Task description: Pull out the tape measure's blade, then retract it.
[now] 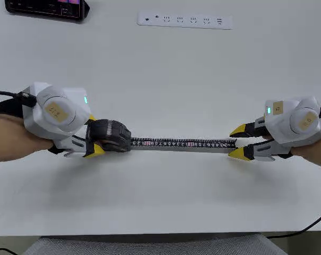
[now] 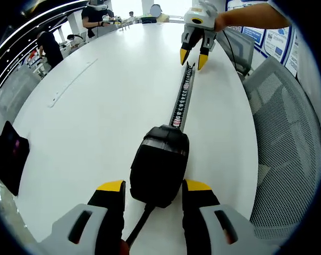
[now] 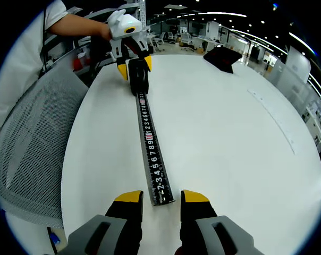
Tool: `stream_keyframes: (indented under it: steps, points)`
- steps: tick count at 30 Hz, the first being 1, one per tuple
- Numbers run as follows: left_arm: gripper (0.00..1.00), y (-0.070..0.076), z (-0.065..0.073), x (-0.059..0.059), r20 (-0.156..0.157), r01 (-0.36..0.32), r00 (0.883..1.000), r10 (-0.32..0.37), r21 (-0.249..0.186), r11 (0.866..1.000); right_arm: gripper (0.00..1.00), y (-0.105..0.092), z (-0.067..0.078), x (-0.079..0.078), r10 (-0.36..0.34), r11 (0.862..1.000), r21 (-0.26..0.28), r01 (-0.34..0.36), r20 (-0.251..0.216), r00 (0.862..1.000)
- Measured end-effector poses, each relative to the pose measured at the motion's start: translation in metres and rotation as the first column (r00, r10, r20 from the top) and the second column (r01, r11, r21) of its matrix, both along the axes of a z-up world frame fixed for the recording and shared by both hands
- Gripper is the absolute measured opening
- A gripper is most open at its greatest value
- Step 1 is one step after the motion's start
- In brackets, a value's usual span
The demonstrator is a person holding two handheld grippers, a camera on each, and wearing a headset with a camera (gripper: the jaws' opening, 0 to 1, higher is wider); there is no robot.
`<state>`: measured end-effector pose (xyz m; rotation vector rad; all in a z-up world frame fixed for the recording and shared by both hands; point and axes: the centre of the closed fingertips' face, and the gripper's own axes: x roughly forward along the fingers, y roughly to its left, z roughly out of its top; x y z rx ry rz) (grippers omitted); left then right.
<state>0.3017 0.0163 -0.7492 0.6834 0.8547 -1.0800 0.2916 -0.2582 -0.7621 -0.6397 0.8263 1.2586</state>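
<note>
The black tape measure case [image 1: 109, 136] lies on the white table [image 1: 166, 79], and my left gripper [image 1: 93, 134] is shut on its rear end. In the left gripper view the case [image 2: 160, 164] sits between the yellow-tipped fingers [image 2: 111, 187]. The blade [image 1: 182, 143] is pulled out flat along the table toward the right. Its numbered face [image 3: 151, 151] runs straight to my right gripper [image 3: 162, 197], which stands open. The blade's end lies between the two fingertips with a gap on each side. In the head view the right gripper [image 1: 238, 142] straddles that end.
A white power strip [image 1: 184, 20] lies at the table's far side and a black device [image 1: 46, 8] at the far left corner. A grey mesh chair [image 1: 150, 245] stands at the near edge. A black cable [image 1: 314, 226] hangs at the right.
</note>
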Motion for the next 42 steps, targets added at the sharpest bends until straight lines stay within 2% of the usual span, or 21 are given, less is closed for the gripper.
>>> stream_keyframes:
  steps: [11, 13, 16, 19, 24, 27, 29, 31, 33, 36, 38, 42]
  points:
    - [0.45, 0.002, 0.011, 0.001, 0.022, -0.055, 0.998, 0.057, -0.050, 0.997, 0.31, 0.000, 0.008, -0.002, -0.077, 0.997, 0.011, 0.077, 0.018, 0.997]
    - [0.45, 0.003, 0.013, 0.002, 0.038, -0.063, 0.997, 0.065, -0.053, 0.997, 0.33, 0.000, 0.008, -0.004, -0.100, 0.995, 0.019, 0.099, 0.014, 0.995]
    - [0.45, 0.003, 0.014, 0.001, 0.028, -0.081, 0.996, 0.083, -0.072, 0.994, 0.34, -0.001, 0.008, -0.006, -0.115, 0.993, 0.025, 0.115, 0.014, 0.993]
    - [0.45, 0.004, 0.014, 0.001, 0.033, -0.081, 0.996, 0.084, -0.070, 0.994, 0.35, -0.001, 0.007, -0.006, -0.123, 0.992, 0.025, 0.123, 0.011, 0.992]
    - [0.46, 0.005, 0.018, 0.001, 0.040, -0.103, 0.993, 0.107, -0.089, 0.991, 0.35, 0.000, 0.011, -0.005, -0.142, 0.989, 0.039, 0.141, 0.023, 0.990]
    - [0.47, 0.007, 0.021, 0.001, 0.037, -0.131, 0.990, 0.135, -0.109, 0.985, 0.37, 0.004, 0.016, -0.005, -0.175, 0.982, 0.069, 0.173, 0.025, 0.984]
    - [0.49, 0.009, 0.022, 0.002, 0.041, -0.159, 0.985, 0.165, -0.127, 0.979, 0.38, 0.004, 0.015, -0.004, -0.207, 0.976, 0.069, 0.205, 0.027, 0.978]
    - [0.49, 0.010, 0.025, 0.002, 0.038, -0.192, 0.979, 0.201, -0.163, 0.968, 0.40, 0.008, 0.018, -0.005, -0.243, 0.966, 0.101, 0.240, 0.023, 0.970]
    - [0.51, 0.012, 0.028, 0.000, 0.043, -0.209, 0.975, 0.219, -0.176, 0.962, 0.42, 0.009, 0.018, -0.007, -0.262, 0.960, 0.108, 0.258, 0.022, 0.965]
    - [0.51, 0.013, 0.031, -0.002, 0.064, -0.221, 0.969, 0.237, -0.195, 0.956, 0.45, 0.009, 0.018, -0.008, -0.288, 0.953, 0.110, 0.283, 0.024, 0.957]
    - [0.51, 0.015, 0.033, -0.002, 0.093, -0.228, 0.963, 0.251, -0.205, 0.952, 0.48, 0.009, 0.017, -0.009, -0.303, 0.948, 0.108, 0.298, 0.024, 0.953]
    - [0.51, 0.017, 0.035, -0.003, 0.106, -0.256, 0.952, 0.286, -0.234, 0.938, 0.51, 0.012, 0.019, -0.011, -0.326, 0.940, 0.121, 0.320, 0.030, 0.945]
